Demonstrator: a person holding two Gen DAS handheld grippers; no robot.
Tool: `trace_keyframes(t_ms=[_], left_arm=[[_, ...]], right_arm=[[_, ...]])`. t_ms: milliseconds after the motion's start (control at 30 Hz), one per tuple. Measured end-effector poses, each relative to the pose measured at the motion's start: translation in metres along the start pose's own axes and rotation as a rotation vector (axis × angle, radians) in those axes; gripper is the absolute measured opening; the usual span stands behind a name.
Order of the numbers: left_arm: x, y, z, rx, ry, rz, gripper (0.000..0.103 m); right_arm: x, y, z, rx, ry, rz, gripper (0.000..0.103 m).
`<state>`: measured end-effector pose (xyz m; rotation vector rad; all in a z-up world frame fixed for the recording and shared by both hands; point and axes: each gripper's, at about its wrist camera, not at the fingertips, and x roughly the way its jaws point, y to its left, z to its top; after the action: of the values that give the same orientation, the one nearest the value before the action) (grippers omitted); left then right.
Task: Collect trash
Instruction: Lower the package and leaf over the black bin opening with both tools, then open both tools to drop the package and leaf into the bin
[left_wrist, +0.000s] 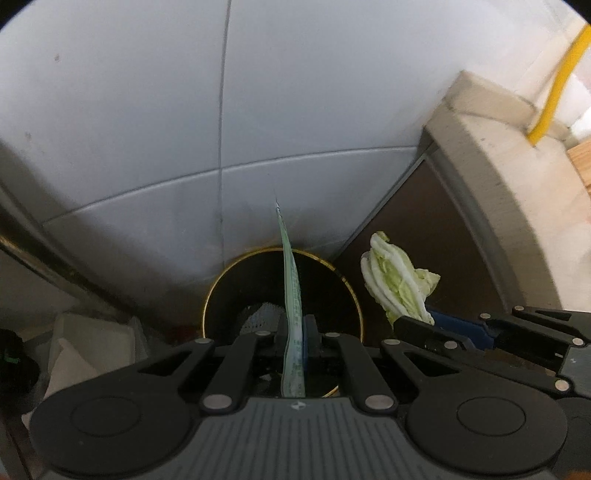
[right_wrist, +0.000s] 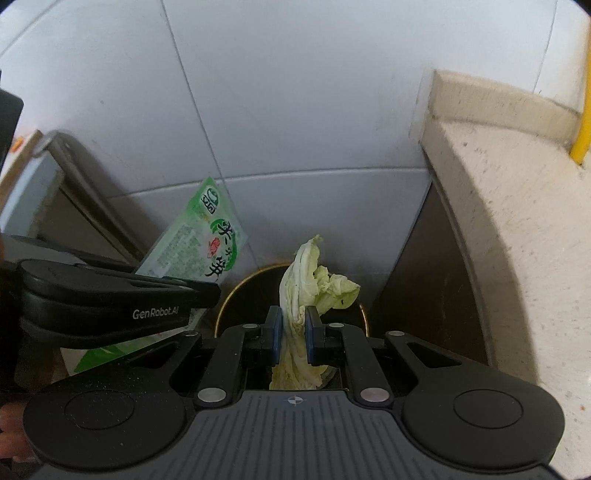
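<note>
A: What does the left gripper (left_wrist: 295, 332) have?

B: Its jaws are pinched tight on a flat green wrapper (left_wrist: 291, 295), seen edge-on up the middle of the left wrist view. In the right wrist view the same packet shows its printed face at centre left.

A: And the right gripper (right_wrist: 293, 332)?

B: Narrow, its blue pads (right_wrist: 276, 334) clamped on a pale cabbage leaf (right_wrist: 303, 280) that rises from the jaws and curls to the right.

A: Where is the bin?

B: The black bin (left_wrist: 341, 280) with a gold rim sits low in the middle of both views, right behind the fingertips, on grey floor tiles (left_wrist: 129, 110). Some pale perforated piece lies inside it; I cannot tell what it is.

A: Anything around it?

B: A beige stone counter (right_wrist: 498, 177) with a dark cabinet front fills the right side, a yellow pipe (left_wrist: 557, 85) stands upper right
</note>
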<state>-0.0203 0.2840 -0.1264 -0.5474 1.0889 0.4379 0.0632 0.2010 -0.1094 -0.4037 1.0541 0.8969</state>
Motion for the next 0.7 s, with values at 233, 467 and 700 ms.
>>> trace_keyframes(t_ms=[233,467,700], left_arm=[[0.025,-0.001,0.011,-0.026,0.057,0.045,0.002],[0.047,0.001,0.02,-0.048,0.111,0.046,0.005],[0.055,0.007,0.024,-0.064,0.142,0.075,0.019]], right_arm=[[0.031,-0.006,0.007,0.008,0.048,0.004,0.017],[0.054,-0.014,0.011,0.022,0.093,0.007,0.018],[0.073,-0.016,0.018,0.032,0.143,0.024,0.026]])
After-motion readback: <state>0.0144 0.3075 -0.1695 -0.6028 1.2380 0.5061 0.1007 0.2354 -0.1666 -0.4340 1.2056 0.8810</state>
